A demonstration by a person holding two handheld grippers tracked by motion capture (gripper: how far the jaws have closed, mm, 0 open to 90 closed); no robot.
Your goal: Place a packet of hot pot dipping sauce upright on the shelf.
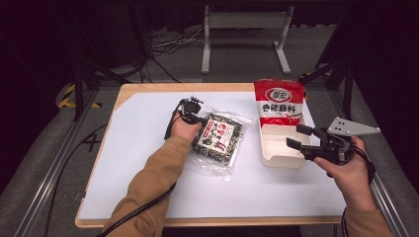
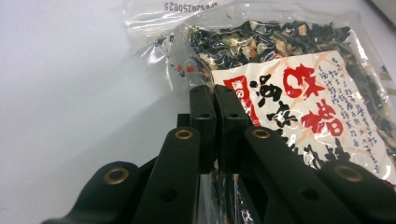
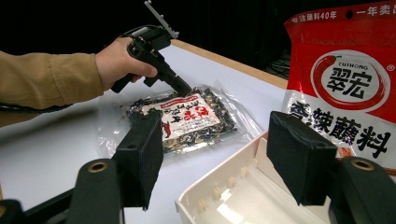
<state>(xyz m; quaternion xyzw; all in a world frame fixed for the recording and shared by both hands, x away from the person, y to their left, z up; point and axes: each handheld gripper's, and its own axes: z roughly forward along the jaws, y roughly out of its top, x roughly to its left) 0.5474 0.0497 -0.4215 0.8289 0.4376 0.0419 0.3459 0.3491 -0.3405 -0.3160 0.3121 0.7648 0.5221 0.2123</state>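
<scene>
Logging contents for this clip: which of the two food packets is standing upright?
The red packet, propped at the far end of the white tray. The clear packet lies flat on the table under the left gripper.

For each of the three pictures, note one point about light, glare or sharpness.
High view: the table is brightly lit, the floor around it dark. Left gripper view: the clear food packet is sharp and shows glare on its plastic edge, and the left hand-held gripper is dark. Right gripper view: the right hand-held gripper is close and soft, and the red bag reads clearly.
</scene>
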